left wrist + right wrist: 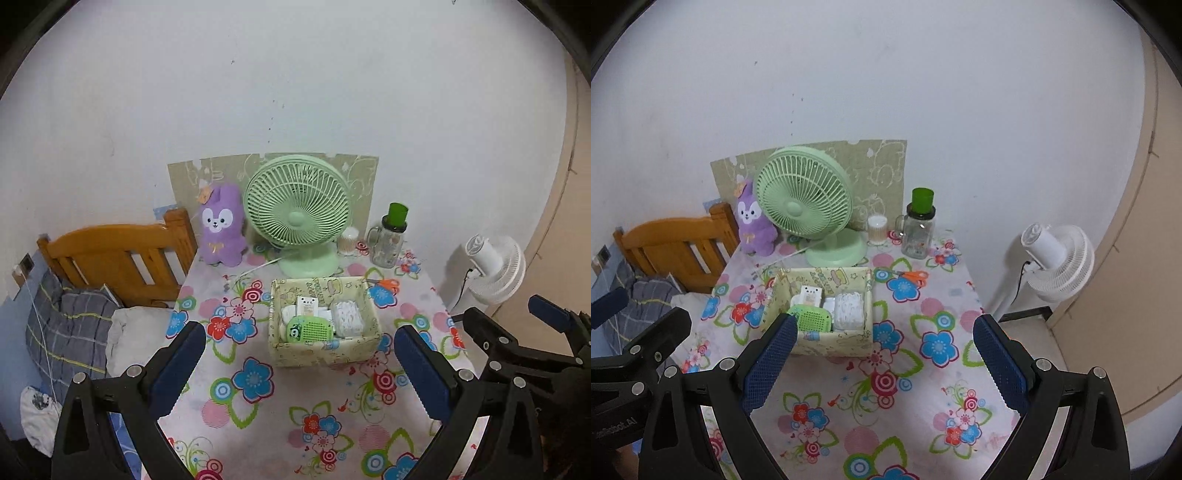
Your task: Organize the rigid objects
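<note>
A pale patterned storage box (325,350) (831,341) sits mid-table and holds a green perforated case (310,329) (810,316), a white packet (346,318) (849,310) and a small white box (307,305) (811,295). Orange-handled scissors (386,283) (914,276) lie on the cloth right of the box. My left gripper (299,365) is open and empty, held in front of the box. My right gripper (884,362) is open and empty, held before the box's right side; it also shows at the right of the left wrist view (546,310).
A flowered table (266,413) (923,387) stands against the wall. At its back are a green fan (299,214) (805,206), a purple plush (221,229) (753,221), a cotton-swab jar (349,240) (877,229) and a green-lidded glass jar (389,236) (919,225). A wooden bed (122,258) lies left, a white fan (495,269) (1060,258) right.
</note>
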{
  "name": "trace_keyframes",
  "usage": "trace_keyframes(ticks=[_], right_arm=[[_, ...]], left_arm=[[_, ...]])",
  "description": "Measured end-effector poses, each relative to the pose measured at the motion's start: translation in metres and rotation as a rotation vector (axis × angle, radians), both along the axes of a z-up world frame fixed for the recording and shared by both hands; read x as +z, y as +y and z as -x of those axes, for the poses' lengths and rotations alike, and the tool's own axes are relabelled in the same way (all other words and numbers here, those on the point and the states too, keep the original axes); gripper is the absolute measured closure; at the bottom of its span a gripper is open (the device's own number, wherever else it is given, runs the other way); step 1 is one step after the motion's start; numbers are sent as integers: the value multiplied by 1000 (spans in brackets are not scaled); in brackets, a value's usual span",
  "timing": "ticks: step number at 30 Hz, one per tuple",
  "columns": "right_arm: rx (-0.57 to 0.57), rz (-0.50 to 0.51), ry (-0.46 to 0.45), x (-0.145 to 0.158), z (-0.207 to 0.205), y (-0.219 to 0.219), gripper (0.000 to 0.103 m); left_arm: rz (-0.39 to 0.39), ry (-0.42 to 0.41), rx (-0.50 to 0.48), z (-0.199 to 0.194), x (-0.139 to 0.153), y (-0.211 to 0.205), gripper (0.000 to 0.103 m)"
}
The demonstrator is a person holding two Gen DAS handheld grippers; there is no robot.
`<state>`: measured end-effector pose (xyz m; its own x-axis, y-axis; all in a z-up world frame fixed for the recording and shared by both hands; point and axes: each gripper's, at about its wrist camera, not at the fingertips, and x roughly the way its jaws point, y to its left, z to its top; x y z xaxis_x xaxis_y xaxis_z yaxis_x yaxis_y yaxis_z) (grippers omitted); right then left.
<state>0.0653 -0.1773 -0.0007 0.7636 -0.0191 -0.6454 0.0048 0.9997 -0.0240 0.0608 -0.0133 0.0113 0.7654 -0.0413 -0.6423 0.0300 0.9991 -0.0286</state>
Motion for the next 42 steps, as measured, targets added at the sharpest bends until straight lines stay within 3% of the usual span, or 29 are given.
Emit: trace_keyframes(ticks=[19,42], right_arm=[[-11,-5,-30,8,34,2,5],[-11,14,-42,10,35,8,5]], left_arm=[[-1,-1,9,28,4,5,0],[-10,5,49,32,0,15,0]])
